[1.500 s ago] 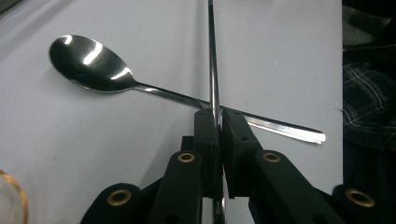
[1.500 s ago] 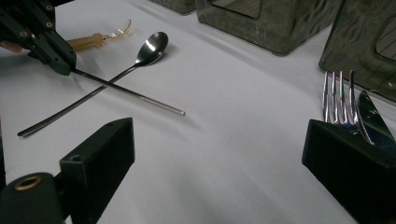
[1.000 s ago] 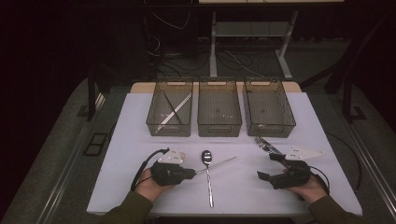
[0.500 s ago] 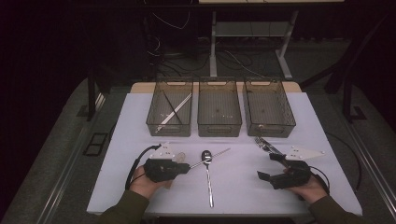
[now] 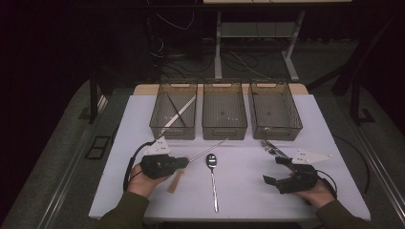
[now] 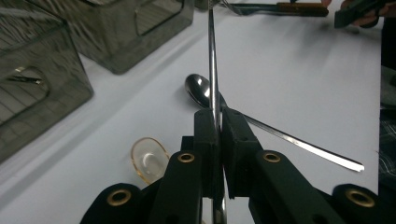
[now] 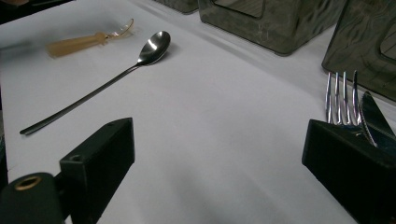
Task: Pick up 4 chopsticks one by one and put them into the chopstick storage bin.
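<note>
My left gripper [image 5: 185,162] is shut on one end of a thin metal chopstick [image 5: 210,149], held just off the white table and slanting toward the bins. In the left gripper view the jaws [image 6: 218,117] pinch the chopstick [image 6: 212,56], which runs straight up the picture. Under it lie a steel spoon [image 5: 212,164] and an amber plastic spoon [image 5: 175,181]. My right gripper [image 5: 275,171] rests at the table's right with its jaws wide apart and nothing between them [image 7: 217,140]. A fork [image 7: 340,95] and a knife [image 7: 373,116] lie just beyond its right jaw.
Three smoky see-through bins stand in a row at the back: the left bin [image 5: 157,125] holds similar metal chopsticks [image 5: 179,112], while the middle bin [image 5: 224,128] and right bin [image 5: 277,130] look nearly bare. The white table [image 5: 248,191] ends close to the person's forearms.
My left gripper has moved left and a little toward the bins, carrying the chopstick with it and uncovering the amber spoon. The right gripper has kept still.
</note>
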Demonstrator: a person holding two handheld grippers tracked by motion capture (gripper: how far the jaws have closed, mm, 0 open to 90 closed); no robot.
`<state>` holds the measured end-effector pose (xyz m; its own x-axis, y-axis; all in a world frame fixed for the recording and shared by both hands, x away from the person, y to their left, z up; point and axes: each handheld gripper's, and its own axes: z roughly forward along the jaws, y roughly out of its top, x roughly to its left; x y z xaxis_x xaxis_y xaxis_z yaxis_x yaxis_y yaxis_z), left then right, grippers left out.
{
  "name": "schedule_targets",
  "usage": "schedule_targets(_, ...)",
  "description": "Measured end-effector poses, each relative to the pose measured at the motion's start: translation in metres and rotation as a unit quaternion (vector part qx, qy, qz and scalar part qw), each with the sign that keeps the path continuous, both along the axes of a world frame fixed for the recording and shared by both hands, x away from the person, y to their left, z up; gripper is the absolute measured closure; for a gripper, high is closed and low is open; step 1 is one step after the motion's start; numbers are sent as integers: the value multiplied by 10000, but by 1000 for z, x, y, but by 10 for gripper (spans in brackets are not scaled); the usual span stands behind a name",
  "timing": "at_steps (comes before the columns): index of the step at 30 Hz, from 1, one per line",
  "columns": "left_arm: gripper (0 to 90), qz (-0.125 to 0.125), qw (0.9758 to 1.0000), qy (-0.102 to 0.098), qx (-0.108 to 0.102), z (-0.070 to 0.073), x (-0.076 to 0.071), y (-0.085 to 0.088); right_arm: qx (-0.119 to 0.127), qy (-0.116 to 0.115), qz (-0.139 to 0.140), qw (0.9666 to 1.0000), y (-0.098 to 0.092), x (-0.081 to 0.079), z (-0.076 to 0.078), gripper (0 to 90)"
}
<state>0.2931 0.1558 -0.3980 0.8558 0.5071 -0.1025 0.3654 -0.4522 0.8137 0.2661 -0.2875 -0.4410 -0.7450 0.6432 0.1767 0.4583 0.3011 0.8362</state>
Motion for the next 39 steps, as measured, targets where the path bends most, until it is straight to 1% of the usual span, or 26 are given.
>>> schedule_targets(6, 849, 160, 9997, -129, -111, 9, 8, 4, -27, 20, -1, 10000, 1, 1, -1, 95)
schedule_targets(10, 849, 294, 9993, -163, -189, 14, 17, 6, -51, 31, -8, 10000, 1, 1, -2, 95)
schedule_targets(12, 849, 369, 9990, -191, -189, 18, 22, 8, -72, 38, -14, 10000, 1, 1, -2, 95)
schedule_targets(17, 849, 568, 9977, -229, -288, 23, 35, 12, -84, 46, -28, 10000, 2, 1, -2, 95)
schedule_targets(18, 849, 641, 9972, -232, -317, 24, 39, 13, -83, 48, -30, 9999, 2, 1, -2, 95)
schedule_targets(20, 849, 711, 9965, -252, -359, 26, 45, 15, -87, 50, -38, 9999, 2, 2, -3, 95)
schedule_targets(25, 849, 917, 9946, -314, -362, 30, 59, 18, -88, 42, -38, 9999, 2, 1, -2, 95)
schedule_targets(26, 849, 961, 9941, -327, -395, 30, 60, 18, -88, 44, -38, 9999, 2, 1, -2, 95)
schedule_targets(27, 849, 1004, 9937, -350, -356, 30, 64, 19, -89, 43, -35, 9999, 2, 1, -2, 95)
schedule_targets(33, 849, 1207, 9913, -407, -323, 30, 78, 20, -73, 55, -45, 9999, 2, 1, -3, 95)
schedule_targets(35, 849, 1261, 9907, -405, -304, 30, 82, 21, -31, 74, -45, 10000, 1, 2, -2, 95)
schedule_targets(36, 849, 1329, 9898, -411, -303, 30, 84, 22, -21, 80, -44, 10000, 1, 2, -2, 95)
schedule_targets(39, 849, 1444, 9881, -419, -314, 30, 93, 25, -29, 74, -45, 10000, 2, 2, -2, 95)
